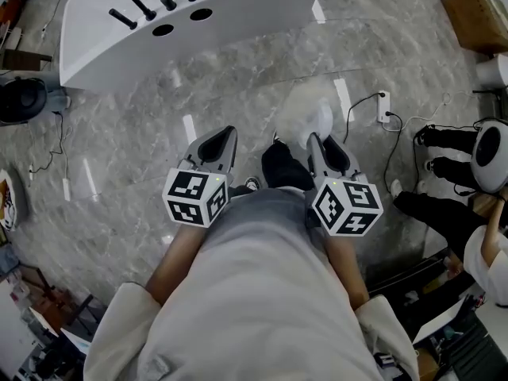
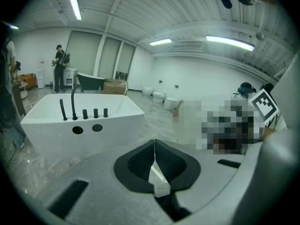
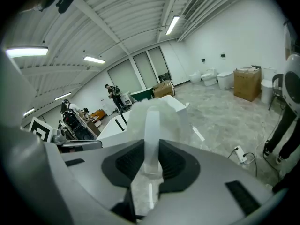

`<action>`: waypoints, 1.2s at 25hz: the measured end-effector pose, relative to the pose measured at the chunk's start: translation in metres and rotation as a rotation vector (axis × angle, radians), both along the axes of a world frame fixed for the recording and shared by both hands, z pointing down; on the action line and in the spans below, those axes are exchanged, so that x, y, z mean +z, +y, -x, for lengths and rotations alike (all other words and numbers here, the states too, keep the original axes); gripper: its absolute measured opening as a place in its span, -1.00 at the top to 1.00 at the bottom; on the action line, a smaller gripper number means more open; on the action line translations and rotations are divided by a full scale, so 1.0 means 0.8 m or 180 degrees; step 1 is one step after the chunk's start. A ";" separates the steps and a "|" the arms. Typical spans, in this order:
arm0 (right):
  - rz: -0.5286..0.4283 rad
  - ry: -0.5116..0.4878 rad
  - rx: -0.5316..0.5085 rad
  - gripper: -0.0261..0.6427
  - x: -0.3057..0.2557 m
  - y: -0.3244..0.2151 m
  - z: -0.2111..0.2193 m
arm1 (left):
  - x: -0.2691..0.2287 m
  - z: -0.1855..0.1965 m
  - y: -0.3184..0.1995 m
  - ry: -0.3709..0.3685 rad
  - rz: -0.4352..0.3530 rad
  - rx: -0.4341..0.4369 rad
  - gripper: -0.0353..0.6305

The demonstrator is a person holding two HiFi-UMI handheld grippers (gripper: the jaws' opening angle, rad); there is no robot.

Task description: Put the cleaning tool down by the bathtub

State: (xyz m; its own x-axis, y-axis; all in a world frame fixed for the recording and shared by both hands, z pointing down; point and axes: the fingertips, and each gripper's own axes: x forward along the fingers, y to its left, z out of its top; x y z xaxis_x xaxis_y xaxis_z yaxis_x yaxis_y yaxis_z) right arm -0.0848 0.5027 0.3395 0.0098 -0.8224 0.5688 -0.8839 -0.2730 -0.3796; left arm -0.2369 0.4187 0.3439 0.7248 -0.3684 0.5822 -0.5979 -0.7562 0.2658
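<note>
The white bathtub (image 1: 238, 6) with black taps stands on the marble floor at the upper left, well ahead of me. My right gripper (image 1: 315, 139) is shut on the cleaning tool (image 1: 305, 117), a fluffy white duster head on a pale translucent handle. The handle (image 3: 151, 139) sits pinched between the dark pads and the fluffy head (image 3: 159, 114) hides part of the bathtub (image 3: 108, 128) behind it. My left gripper (image 1: 226, 133) is held level beside the right one, shut with nothing in it. Its jaws (image 2: 154, 142) meet, and the bathtub (image 2: 84, 125) lies beyond them to the left.
A white power strip (image 1: 384, 105) with black cables lies on the floor to the right. A seated person's dark legs (image 1: 444, 145) and a white round device (image 1: 492, 153) are at the far right. A cardboard box (image 1: 476, 14) stands top right, a black appliance (image 1: 20, 98) far left.
</note>
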 end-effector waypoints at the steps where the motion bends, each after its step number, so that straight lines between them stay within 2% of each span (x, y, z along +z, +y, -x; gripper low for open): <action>1: -0.0009 -0.0004 -0.0010 0.67 0.000 -0.009 -0.011 | -0.001 -0.009 -0.009 0.0000 -0.0014 -0.0021 0.87; 16: -0.0204 -0.0068 -0.0111 0.67 -0.001 -0.120 -0.138 | -0.015 -0.114 -0.112 0.0033 -0.0200 -0.0264 0.87; 30: -0.0209 -0.0234 0.0037 0.67 0.010 -0.135 -0.185 | -0.013 -0.154 -0.131 -0.0002 -0.0171 -0.0234 0.87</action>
